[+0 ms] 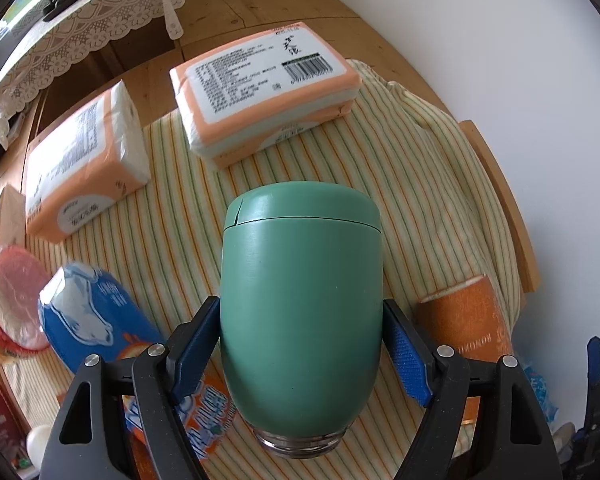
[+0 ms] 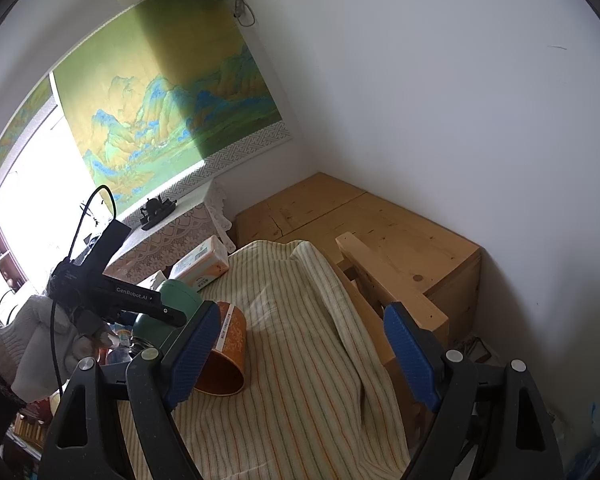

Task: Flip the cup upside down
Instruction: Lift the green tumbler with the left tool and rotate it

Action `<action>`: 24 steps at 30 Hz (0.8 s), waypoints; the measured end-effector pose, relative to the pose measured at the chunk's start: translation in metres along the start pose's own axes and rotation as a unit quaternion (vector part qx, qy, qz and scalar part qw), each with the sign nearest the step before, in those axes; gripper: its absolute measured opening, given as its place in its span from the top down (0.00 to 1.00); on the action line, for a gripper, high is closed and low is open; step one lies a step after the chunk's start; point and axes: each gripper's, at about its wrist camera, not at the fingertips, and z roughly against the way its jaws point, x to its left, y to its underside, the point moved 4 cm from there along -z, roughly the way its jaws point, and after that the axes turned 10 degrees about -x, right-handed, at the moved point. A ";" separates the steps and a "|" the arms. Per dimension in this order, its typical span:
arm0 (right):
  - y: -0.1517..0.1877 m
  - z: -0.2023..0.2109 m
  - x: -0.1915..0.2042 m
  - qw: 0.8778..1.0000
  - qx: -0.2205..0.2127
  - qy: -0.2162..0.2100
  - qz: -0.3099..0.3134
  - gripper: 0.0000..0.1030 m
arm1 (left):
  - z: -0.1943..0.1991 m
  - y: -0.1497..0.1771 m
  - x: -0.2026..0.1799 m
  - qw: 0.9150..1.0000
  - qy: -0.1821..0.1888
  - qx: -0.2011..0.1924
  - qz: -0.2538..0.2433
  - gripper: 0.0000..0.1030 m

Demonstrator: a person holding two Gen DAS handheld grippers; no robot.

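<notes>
Left jaws (image 1: 301,354) clamped on green cup (image 1: 300,304), right jaws (image 2: 302,354) wide apart, holding nothing

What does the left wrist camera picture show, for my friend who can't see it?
The left gripper holds a green cup between its blue pads, above a striped cloth. Two tissue packs lie beyond it, and an orange paper cup sits at right.

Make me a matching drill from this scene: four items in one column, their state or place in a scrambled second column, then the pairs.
Items:
1. green cup
2. orange paper cup
3. right hand-held gripper
4. tissue pack with barcode label

States:
A. open, holding nothing
B. lying on its side on the striped cloth
C. between the left hand-held gripper's fingers
D. flat on the cloth, beyond the green cup

Pairs: 1-C, 2-B, 3-A, 4-D
</notes>
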 end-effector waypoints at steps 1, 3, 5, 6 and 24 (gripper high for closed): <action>-0.001 -0.001 0.001 1.000 0.000 -0.001 0.001 0.22 | 0.002 0.004 0.000 1.000 0.002 0.002 0.000 0.21; 0.000 -0.001 0.004 1.000 -0.001 -0.003 0.004 0.22 | 0.005 0.010 -0.002 1.000 0.002 0.005 -0.007 0.21; 0.001 0.000 0.007 1.000 0.000 -0.007 0.004 0.22 | 0.010 0.018 -0.003 1.000 0.001 0.003 -0.009 0.21; 0.001 0.000 0.008 1.000 0.000 -0.009 0.004 0.22 | 0.013 0.021 -0.004 1.000 0.003 0.002 -0.010 0.21; 0.023 0.020 0.047 0.998 0.017 -0.057 0.024 0.22 | 0.075 0.142 0.017 1.000 0.017 -0.008 0.001 0.21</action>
